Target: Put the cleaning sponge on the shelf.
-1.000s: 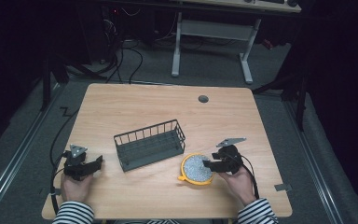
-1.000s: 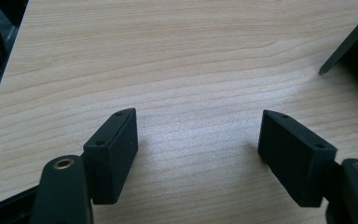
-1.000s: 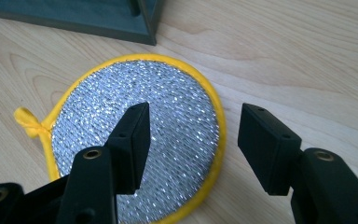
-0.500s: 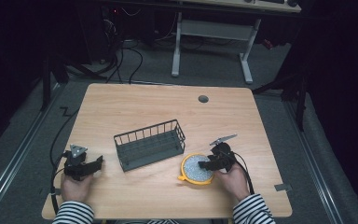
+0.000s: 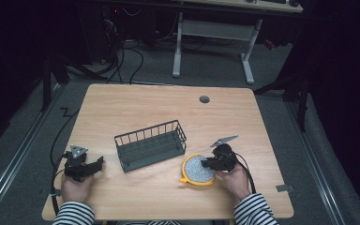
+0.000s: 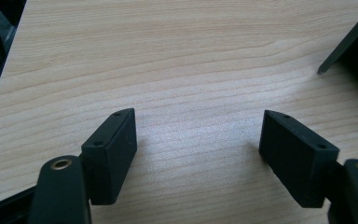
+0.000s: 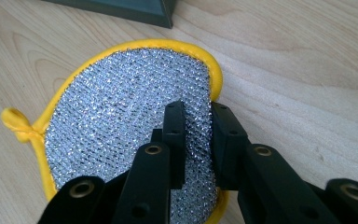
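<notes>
From above, the round yellow-rimmed scouring pad (image 5: 198,169) lies flat just in front of the wire basket (image 5: 151,145). The right gripper view shows the right gripper (image 7: 196,122), its jaws just closed, pinching the pad's raised edge. The left gripper (image 6: 198,135) rests spread over bare table (image 6: 177,60).

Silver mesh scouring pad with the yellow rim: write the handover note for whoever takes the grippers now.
Right gripper: jaws have just closed, pinching the round silver mesh scouring pad with yellow rim near its edge.
Left gripper: open, nothing between the jaws, low over the wooden table.
Pad lies flat beside the dark wire basket.
Done: pad gripped.
Left: lift it, probably into the basket.
</notes>
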`<action>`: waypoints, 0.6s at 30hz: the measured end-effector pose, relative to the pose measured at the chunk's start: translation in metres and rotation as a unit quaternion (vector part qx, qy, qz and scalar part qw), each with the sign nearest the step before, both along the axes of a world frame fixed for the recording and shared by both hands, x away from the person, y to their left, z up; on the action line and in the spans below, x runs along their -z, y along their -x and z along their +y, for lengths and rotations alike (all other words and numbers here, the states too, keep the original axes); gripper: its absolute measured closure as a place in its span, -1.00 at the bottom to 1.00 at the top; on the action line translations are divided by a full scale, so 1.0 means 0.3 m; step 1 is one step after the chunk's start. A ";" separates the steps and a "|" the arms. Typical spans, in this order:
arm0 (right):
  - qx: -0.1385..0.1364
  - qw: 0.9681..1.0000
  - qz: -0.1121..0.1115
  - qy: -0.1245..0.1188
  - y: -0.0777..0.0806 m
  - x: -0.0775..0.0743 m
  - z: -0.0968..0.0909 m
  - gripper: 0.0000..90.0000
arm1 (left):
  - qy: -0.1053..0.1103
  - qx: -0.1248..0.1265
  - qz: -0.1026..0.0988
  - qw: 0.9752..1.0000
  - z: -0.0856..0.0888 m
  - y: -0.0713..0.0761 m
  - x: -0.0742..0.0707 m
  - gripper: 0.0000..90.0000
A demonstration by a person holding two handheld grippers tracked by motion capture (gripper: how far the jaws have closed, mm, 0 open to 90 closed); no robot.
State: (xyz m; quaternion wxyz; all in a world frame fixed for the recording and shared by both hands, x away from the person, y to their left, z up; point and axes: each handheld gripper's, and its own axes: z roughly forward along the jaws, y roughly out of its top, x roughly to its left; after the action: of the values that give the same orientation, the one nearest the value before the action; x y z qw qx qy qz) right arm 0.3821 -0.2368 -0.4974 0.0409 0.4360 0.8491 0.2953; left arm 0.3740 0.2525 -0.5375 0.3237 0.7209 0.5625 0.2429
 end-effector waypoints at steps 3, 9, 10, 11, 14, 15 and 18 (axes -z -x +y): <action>-0.002 1.000 -0.004 -0.007 0.001 -0.003 -0.002 0.74 | 0.000 0.000 0.000 1.000 0.000 0.000 0.000 -0.38; -0.006 1.000 -0.018 -0.019 0.009 -0.020 -0.005 0.74 | 0.000 0.000 0.000 1.000 0.000 0.000 0.000 -0.38; -0.009 1.000 -0.024 -0.018 0.014 -0.030 -0.008 0.75 | 0.001 0.000 0.000 1.000 0.000 0.000 0.000 -0.38; -0.009 1.000 -0.024 -0.018 0.014 -0.030 -0.008 0.75 | 0.001 0.000 0.000 1.000 0.000 0.000 0.000 -0.38; -0.008 0.999 -0.032 -0.028 0.013 -0.050 -0.022 0.75 | 0.001 0.000 0.000 1.000 0.000 0.000 0.000 -0.38; -0.008 0.999 -0.032 -0.028 0.013 -0.050 -0.022 0.75 | 0.001 0.000 0.000 1.000 0.000 0.000 0.000 -0.38; -0.010 0.999 -0.041 -0.032 0.011 -0.081 -0.031 0.75 | 0.001 0.000 0.000 1.000 0.001 0.000 0.000 -0.37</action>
State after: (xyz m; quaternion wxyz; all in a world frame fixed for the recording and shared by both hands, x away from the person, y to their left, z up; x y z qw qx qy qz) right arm 0.3789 -0.2461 -0.4732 0.0587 0.4162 0.8411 0.3405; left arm 0.3740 0.2527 -0.5375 0.3246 0.7203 0.5631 0.2423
